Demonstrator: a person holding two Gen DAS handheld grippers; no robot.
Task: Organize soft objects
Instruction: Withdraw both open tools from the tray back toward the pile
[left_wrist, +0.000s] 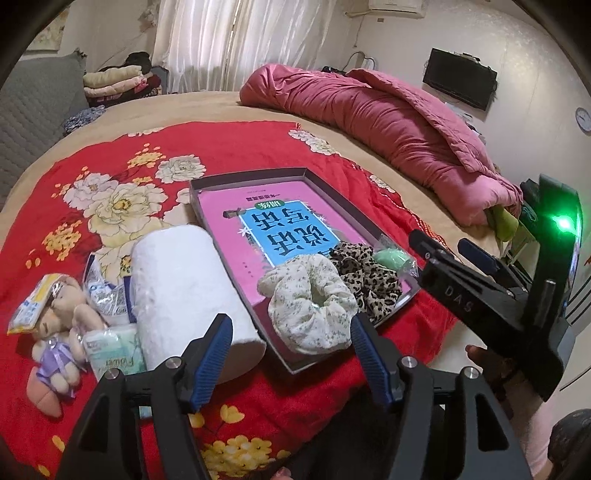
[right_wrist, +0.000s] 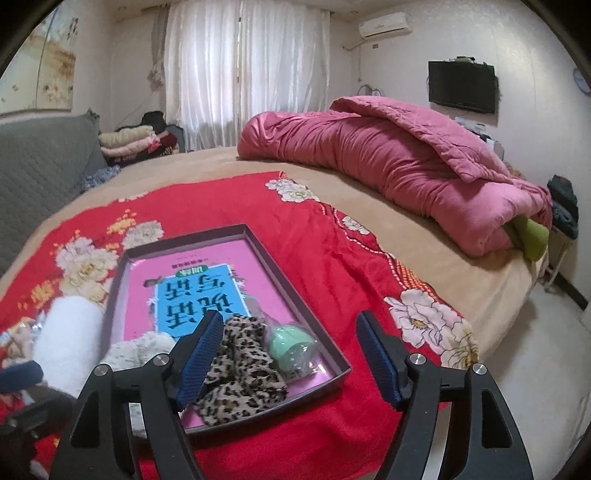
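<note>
Left wrist view: the left tool (left_wrist: 290, 341) is being held wide and empty above the cream scrunchie (left_wrist: 310, 308), which is lying in the tray (left_wrist: 243, 176) beside the leopard scrunchie (left_wrist: 365, 275). The right tool (right_wrist: 286, 354) is likewise being held wide, nothing gripped, over the tray on the bed (right_wrist: 424, 236).

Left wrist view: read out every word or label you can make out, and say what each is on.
"DAS": on the black arm of the right gripper.
"Flower": on the pale green tissue pack.
Upside-down Chinese title on the pink and blue book in the grey tray: unreadable to me.
Blue-and-white packets: too blurred.
</note>
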